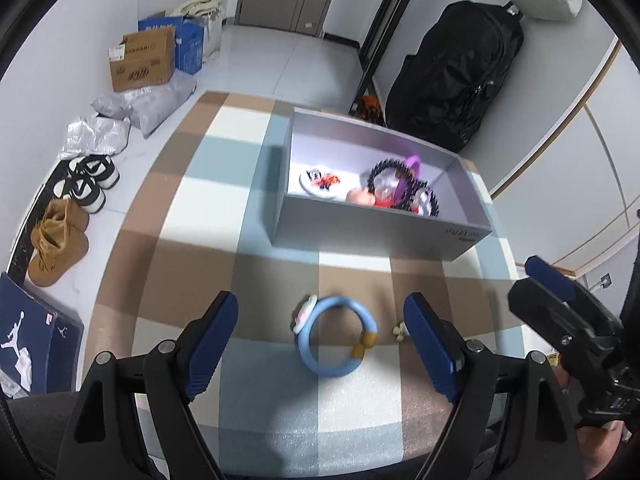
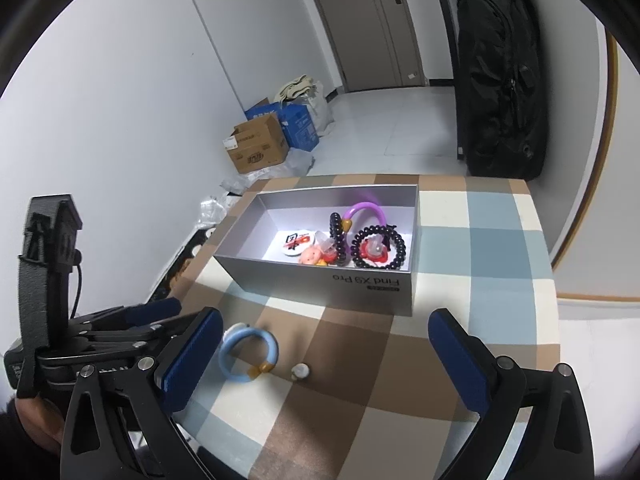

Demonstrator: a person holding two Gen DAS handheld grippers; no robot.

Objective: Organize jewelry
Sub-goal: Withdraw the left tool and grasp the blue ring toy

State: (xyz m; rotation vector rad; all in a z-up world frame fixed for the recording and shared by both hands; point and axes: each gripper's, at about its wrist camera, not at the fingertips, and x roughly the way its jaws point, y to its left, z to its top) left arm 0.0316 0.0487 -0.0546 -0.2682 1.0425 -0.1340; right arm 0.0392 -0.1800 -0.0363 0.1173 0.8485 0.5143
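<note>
We see the blue bracelet lying flat on the checked tabletop, between the spread jaws of the left gripper but touching neither pad. The right gripper also has its jaws spread wide with nothing between them, the bracelet beside its left pad and a small white bead nearby, while the gray box of jewelry sits farther back.

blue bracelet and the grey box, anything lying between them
Nothing: only bare checked cloth lies between the blue bracelet and the grey box, clearest in the right wrist view.
</note>
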